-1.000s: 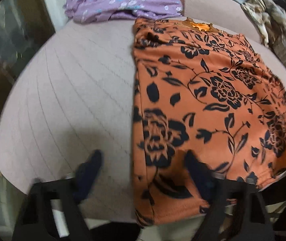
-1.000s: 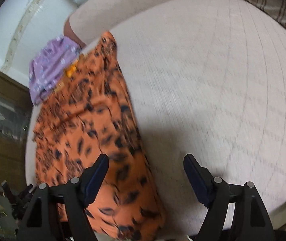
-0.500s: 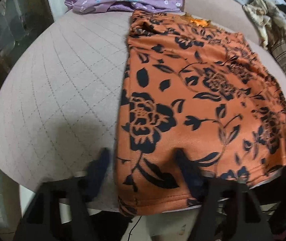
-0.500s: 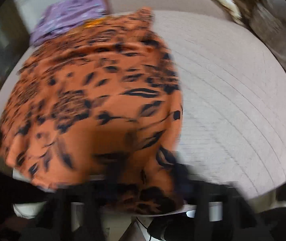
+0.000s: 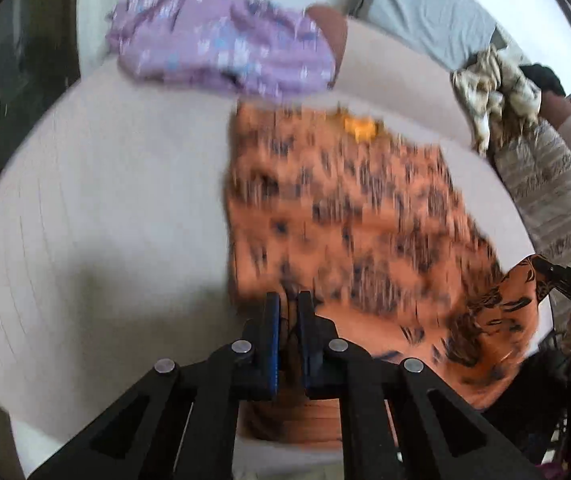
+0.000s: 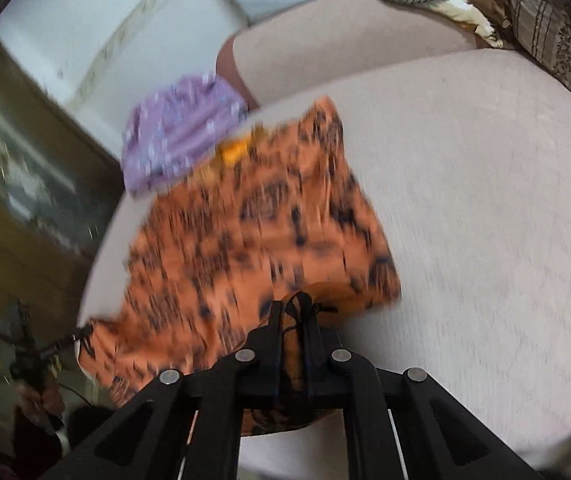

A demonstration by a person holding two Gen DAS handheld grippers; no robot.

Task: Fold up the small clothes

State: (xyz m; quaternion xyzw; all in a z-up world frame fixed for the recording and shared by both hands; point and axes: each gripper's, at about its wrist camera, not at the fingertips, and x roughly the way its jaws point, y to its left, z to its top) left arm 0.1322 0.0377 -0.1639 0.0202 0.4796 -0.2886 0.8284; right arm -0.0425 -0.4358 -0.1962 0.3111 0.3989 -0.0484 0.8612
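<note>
The left claw (image 5: 285,312) pinched the near left corner of the orange garment (image 5: 345,208) and the right claw (image 6: 295,316) pinched its near right corner; the garment lay on the pale surface (image 6: 485,220), probably gripped so for folding the near hem toward the far edge; a purple garment (image 5: 221,52) lay beyond.

2 wrist views, angled down, sharing orange garment (image 5: 349,216)

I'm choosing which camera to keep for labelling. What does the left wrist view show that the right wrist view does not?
Only the left wrist view: the right tool pinching the orange floral garment's far corner. Only the right wrist view: the left tool at the opposite corner, and a dark cabinet. Both: the purple floral garment, the beige cushion, and each view's own tool shut on the orange hem.
</note>
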